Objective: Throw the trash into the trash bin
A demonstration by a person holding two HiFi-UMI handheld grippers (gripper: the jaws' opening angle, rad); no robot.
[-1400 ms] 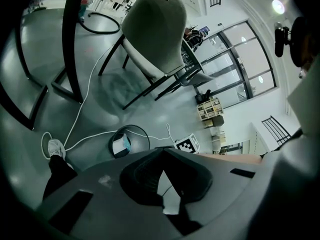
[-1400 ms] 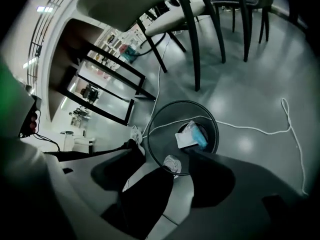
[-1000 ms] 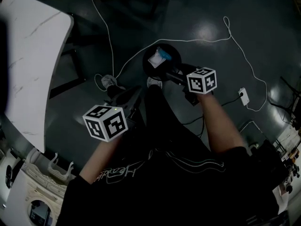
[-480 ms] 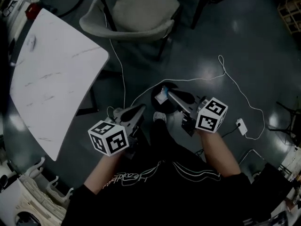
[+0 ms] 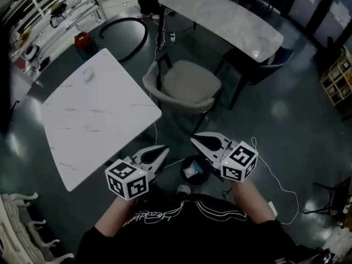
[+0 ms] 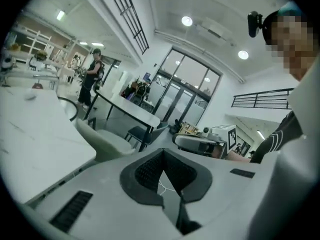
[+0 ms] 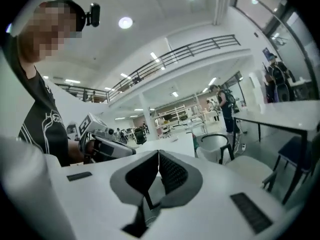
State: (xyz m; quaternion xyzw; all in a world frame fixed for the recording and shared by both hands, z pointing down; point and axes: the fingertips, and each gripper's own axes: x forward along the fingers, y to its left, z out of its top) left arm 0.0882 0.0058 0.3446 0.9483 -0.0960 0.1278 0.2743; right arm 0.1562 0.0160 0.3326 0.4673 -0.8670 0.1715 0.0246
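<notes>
Standing over the trash bin (image 5: 204, 163), the person is holding the left tool (image 5: 163, 149) and right tool (image 5: 193, 139) clenched and empty, seemingly because the trash (image 5: 192, 171) is already lying inside, below and between them.

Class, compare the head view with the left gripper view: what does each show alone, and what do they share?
Only the head view shows the trash bin with trash in it. Only the left gripper view shows the ceiling lights and glass doors. Both show the white table, the pale chair and the right tool.
</notes>
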